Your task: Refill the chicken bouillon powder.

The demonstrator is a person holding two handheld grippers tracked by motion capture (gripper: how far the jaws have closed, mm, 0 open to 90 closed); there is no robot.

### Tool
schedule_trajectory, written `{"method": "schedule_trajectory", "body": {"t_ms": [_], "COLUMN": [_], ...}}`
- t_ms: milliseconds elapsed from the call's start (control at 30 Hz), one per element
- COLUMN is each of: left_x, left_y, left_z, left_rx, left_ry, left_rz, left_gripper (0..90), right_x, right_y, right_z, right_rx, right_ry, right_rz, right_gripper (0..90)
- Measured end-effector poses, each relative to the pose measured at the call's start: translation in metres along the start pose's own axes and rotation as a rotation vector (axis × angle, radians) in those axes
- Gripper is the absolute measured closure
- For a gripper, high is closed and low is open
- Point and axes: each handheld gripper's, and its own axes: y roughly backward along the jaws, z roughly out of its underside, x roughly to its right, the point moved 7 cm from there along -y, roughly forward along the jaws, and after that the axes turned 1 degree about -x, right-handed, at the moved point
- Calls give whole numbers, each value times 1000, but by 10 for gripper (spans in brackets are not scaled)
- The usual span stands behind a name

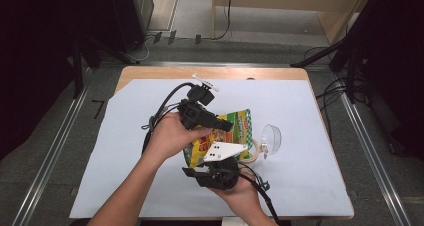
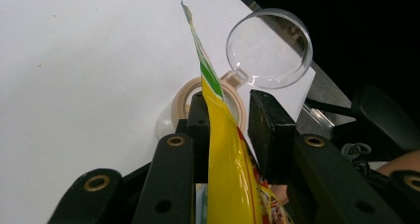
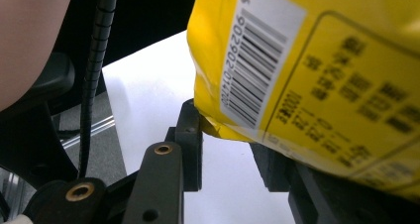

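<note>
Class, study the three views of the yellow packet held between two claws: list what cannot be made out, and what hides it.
- Packet front, high view: hand and grey plate cover its middle.
- Container body under the clear lid, left gripper view: packet and jaws block it.
- Packet's printed text, right gripper view: blurred, cut by the frame edge.
- Right claw's far jaw: hidden under the packet.

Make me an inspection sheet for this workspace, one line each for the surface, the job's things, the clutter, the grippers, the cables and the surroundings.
Surface: pale sheet over a wooden table, no spills seen.
Job's things: yellow snack bag held above the table; clear jar with beige rim on its side, its hinged clear lid swung open.
Clutter: nothing seen.
Grippers: left gripper has the bag's top edge between its jaws; whether the pads press it cannot be told. Right gripper is at the bag's lower edge, near the barcode; grip cannot be told.
Cables: a black cable trails from each gripper.
Surroundings: grey floor, floor rails, dark stands, wooden furniture behind.
</note>
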Motion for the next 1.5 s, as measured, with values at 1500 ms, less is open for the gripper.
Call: {"method": "schedule_trajectory", "body": {"t_ms": [1500], "left_x": [0], "left_y": [-4], "left_z": [-5], "left_rx": [2], "left_ry": [-1], "left_rz": [39], "left_gripper": [713], "right_x": [2], "right_y": [0], "right_z": [-1], "right_rx": [8], "right_ry": [-33], "right_rz": [20], "right_gripper": [682]}}
